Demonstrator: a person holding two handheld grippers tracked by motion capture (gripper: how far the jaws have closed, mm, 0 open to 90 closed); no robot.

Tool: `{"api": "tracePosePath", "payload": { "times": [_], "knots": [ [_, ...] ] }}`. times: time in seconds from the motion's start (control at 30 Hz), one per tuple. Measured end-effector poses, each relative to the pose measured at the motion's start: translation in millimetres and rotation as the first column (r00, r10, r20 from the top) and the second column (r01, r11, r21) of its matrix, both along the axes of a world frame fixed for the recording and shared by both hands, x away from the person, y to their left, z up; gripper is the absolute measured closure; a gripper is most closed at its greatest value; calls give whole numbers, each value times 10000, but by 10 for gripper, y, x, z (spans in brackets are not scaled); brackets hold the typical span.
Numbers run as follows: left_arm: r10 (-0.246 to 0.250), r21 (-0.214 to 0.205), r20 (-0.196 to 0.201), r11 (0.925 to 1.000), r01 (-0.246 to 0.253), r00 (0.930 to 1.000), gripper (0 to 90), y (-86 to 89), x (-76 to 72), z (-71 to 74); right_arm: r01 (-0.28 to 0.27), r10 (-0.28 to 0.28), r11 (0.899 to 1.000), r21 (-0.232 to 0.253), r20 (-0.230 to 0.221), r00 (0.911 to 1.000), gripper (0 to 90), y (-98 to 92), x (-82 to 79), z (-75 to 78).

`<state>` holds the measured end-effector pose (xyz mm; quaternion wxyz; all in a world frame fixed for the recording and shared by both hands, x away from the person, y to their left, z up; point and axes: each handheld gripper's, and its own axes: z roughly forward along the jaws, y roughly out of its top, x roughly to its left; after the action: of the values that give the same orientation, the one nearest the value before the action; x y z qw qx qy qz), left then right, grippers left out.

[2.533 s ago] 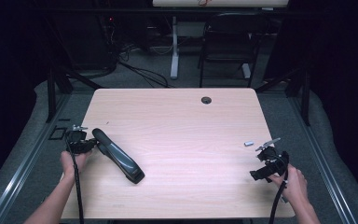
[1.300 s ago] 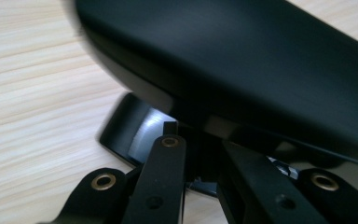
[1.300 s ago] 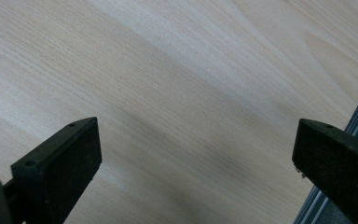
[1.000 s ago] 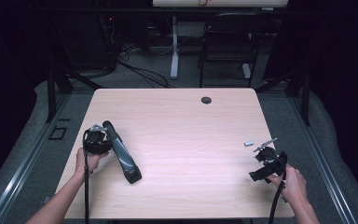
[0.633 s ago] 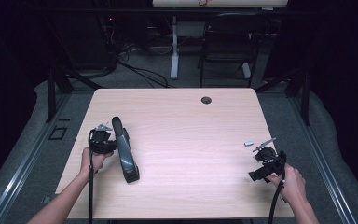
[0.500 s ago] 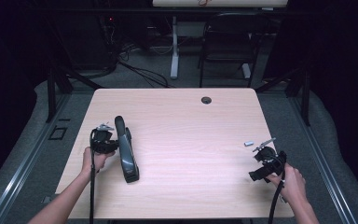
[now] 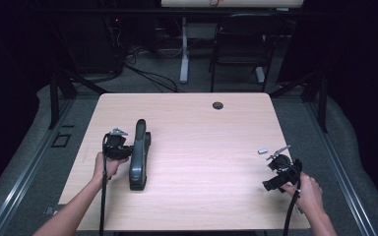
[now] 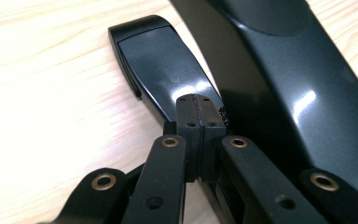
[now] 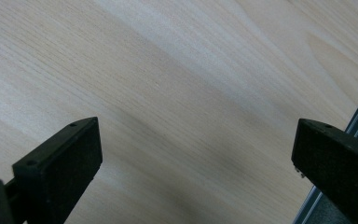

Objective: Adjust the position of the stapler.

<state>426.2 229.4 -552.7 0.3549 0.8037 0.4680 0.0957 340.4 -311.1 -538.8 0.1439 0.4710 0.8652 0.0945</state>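
Observation:
A long black stapler point(image 7: 139, 155) lies on the light wooden table point(image 7: 206, 132), left of centre, running nearly front to back. My left gripper point(image 7: 124, 147) is shut with nothing between its pads and presses against the stapler's left side. In the left gripper view the closed tips point(image 8: 200, 112) sit in the angle where the stapler's flat base point(image 8: 161, 60) meets its glossy upper arm point(image 8: 279, 84). My right gripper point(image 7: 269, 184) is held low over the table's front right, jaws wide open. In the right gripper view the right gripper point(image 9: 196, 154) has only bare wood between its pads.
A small silver piece point(image 7: 262, 151) lies on the table just beyond the right gripper. A round cable hole point(image 7: 218, 105) is near the far edge. The table's right edge point(image 9: 354, 126) runs close to the right gripper. A chair and cables stand on the dark floor behind.
The left gripper has moved rightward with its shut tips against the stapler, which has swung from a diagonal to nearly front-to-back and shifted right. The right gripper has stayed put.

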Motion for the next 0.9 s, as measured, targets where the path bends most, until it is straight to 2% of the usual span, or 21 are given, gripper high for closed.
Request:
{"api": "tracePosePath", "payload": {
  "times": [0.23, 0.3, 0.43, 0.5, 0.53, 0.67, 0.77, 0.8, 0.87, 0.9],
  "knots": [
    [-660, 25, 126, 9978, 659, 9977, 900, -229, 11, 33, -17, 16, 10000, -18, -24, 10000, 11, -2, 0, -2],
    [-863, 156, 188, 9962, 860, 9961, 900, -296, 2, 43, -69, 69, 10000, 11, -67, 10000, 11, -4, -1, 5],
    [-1365, 249, 181, 9904, 1360, 9905, 900, -391, -13, 52, -86, 86, 10000, 36, -72, 9999, 11, -4, -2, 2],
    [-1548, 432, 307, 9872, 1534, 9875, 900, -442, -30, 61, -86, 86, 10000, 39, -95, 9999, 11, -5, -1, 0],
    [-1679, 654, 368, 9841, 1652, 9851, 900, -464, -38, 76, -87, 88, 10000, 33, -93, 9999, 11, -5, -2, 1],
    [-1553, 820, 460, 9851, 1512, 9868, 900, -493, -37, 77, -51, 51, 9999, 101, -45, 10000, 12, -4, -7, -3],
    [-1492, 618, 364, 9872, 1468, 9881, 900, -463, -14, 63, -102, 103, 9999, 75, -115, 9999, 12, -2, -5, -1],
    [-1465, 577, 358, 9878, 1443, 9886, 900, -445, -5, 58, 79, -82, 9994, 332, 110, 9999, 12, 6, -16, -26],
    [-1344, 458, 290, 9901, 1329, 9905, 900, -406, 11, 48, 72, -76, 9995, 306, 107, 9999, 12, 6, -16, -27],
    [-1240, 413, 240, 9916, 1229, 9920, 900, -384, 21, 42, -32, 33, 9999, 169, -38, 10000, 13, -1, -10, -15]
  ]
}}
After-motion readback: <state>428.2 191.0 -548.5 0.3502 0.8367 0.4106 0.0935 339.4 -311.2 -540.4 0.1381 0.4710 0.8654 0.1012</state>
